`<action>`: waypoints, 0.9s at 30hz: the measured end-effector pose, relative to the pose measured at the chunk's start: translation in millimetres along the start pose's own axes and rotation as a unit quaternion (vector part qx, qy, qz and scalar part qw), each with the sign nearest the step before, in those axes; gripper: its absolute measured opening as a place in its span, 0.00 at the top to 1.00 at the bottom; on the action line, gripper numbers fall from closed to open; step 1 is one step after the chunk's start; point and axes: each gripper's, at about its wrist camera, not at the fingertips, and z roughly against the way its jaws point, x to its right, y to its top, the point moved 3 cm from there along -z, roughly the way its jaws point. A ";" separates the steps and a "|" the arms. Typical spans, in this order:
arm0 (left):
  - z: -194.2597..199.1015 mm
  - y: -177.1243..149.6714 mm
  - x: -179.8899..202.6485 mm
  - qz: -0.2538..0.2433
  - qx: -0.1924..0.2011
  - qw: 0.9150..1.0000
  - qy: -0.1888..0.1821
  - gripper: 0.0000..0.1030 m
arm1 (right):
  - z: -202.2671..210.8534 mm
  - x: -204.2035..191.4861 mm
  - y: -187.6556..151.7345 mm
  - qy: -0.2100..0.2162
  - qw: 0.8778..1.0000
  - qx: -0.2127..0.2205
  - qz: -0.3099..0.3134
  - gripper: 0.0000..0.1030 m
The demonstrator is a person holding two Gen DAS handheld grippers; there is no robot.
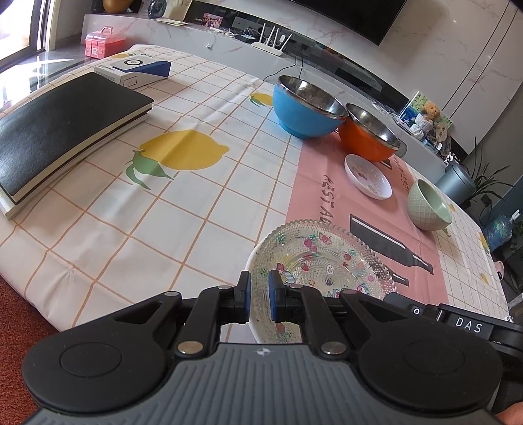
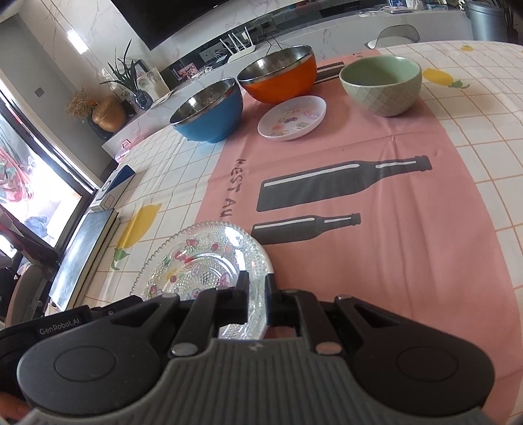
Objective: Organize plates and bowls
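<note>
The glass plate [image 1: 322, 258] is being gripped at its rim by both grippers, left [image 1: 260, 296] and right [image 2: 256, 296], likely for lifting level toward the bowls [image 2: 209, 112].

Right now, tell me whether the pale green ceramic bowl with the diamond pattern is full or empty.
Empty. The pale green ceramic bowl stands upright on the pink mat, its smooth inside bare.

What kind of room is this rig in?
Most likely a home living room: a wall-mounted TV over a long marble media console with a wifi router, and a table under a lemon-print cloth.
</note>
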 end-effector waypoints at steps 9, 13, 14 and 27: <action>-1.8 -0.2 6.8 -0.025 -0.004 0.999 0.034 0.88 | -2.9 -11.0 -0.5 -0.034 0.999 -0.001 0.038 0.93; -1.6 -0.8 9.4 -0.034 -0.004 0.998 0.043 0.88 | -4.1 -12.7 -0.5 -0.041 0.998 0.001 0.045 0.94; -1.8 -0.9 10.6 -0.036 -0.004 0.998 0.045 0.88 | -3.9 -13.6 -0.8 -0.043 0.998 0.001 0.048 0.94; 1.1 1.2 10.3 -0.035 0.000 0.998 0.044 0.88 | -4.8 -16.0 -2.0 -0.054 0.996 0.005 0.065 0.90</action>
